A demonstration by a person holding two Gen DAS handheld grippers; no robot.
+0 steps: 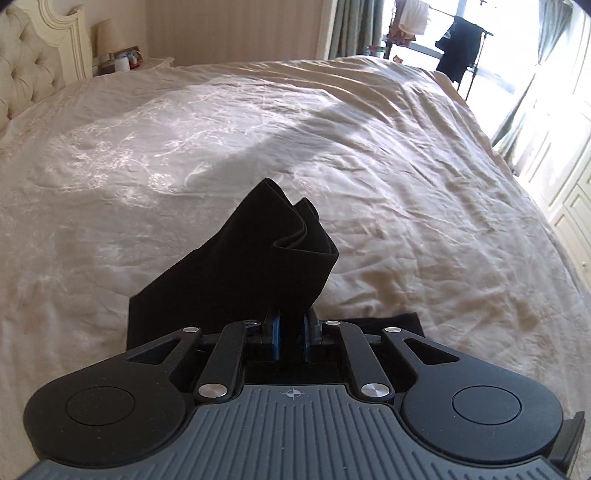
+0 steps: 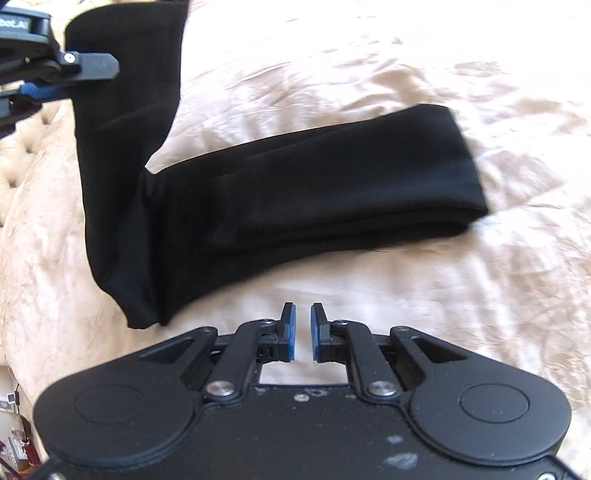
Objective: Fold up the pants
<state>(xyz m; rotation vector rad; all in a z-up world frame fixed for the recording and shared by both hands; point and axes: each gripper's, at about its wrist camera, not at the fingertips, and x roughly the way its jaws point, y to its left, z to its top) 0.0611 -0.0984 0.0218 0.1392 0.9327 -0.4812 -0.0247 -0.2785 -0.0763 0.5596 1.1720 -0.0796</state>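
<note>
Pants [image 2: 295, 192] black, lying on the bed [image 2: 406, 295] as a long folded band — one end flat out to the right, the other end lifted off the cover at the left. Left hand-held gripper [image 1: 291, 325] clamped on that raised end, blue pads [image 1: 275, 330] pressed against the cloth from both sides, fabric standing up in bunched folds beyond the fingers [image 1: 280, 236]. Seen from the right wrist, same gripper [image 2: 55, 74] at upper left, biting the edge of the upright part of the cloth. Bend between lifted part and flat part sits near the left, a creased corner there. Far end of the flat part blurred, edge soft.

Right hand-held gripper [image 2: 303, 332] holding nothing — fingers a little apart, a narrow gap of pale cover visible between the blue pads [image 2: 290, 336]. Poised just beside the near edge of the pants, not touching.

Bed cover cream, wrinkled, with a faint embroidered pattern. Tufted headboard [image 1: 26, 62] at far left, nightstand [image 1: 147, 62] with a lamp [image 1: 109, 37] beside it, curtains [image 1: 354, 26] and a bright window [image 1: 517, 48] beyond the far side.
</note>
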